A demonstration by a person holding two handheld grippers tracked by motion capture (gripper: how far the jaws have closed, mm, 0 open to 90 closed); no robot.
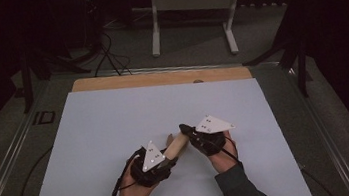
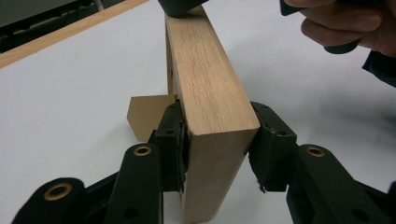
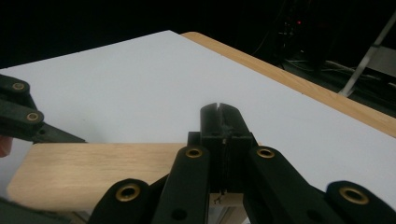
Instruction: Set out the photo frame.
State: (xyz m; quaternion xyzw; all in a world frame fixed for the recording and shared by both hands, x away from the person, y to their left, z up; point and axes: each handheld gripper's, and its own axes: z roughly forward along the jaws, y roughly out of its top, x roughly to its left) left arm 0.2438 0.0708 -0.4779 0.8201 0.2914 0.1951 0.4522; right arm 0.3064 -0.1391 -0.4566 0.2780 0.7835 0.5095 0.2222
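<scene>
A light wooden block (image 1: pixel 176 144) sits on the white board (image 1: pixel 115 125) between my two hands. My left gripper (image 1: pixel 169 161) is shut on the block's near end (image 2: pixel 210 93), with one jaw pressed on each side face (image 2: pixel 217 133). A small flat tan piece (image 2: pixel 145 114) shows behind the block, low on its left. My right gripper (image 1: pixel 185 129) meets the block's far end from the right. Its jaws (image 3: pixel 223 123) stand pressed together with nothing visible between them, lying over the block's top face (image 3: pixel 102 170). Whether they touch the wood I cannot tell.
The white board lies on a wooden tabletop whose bare strip (image 1: pixel 160 77) runs along the far edge. Beyond it stand a white table frame (image 1: pixel 191 5) and floor cables (image 1: pixel 107 56). The person's right hand (image 2: pixel 345 28) shows beyond the block.
</scene>
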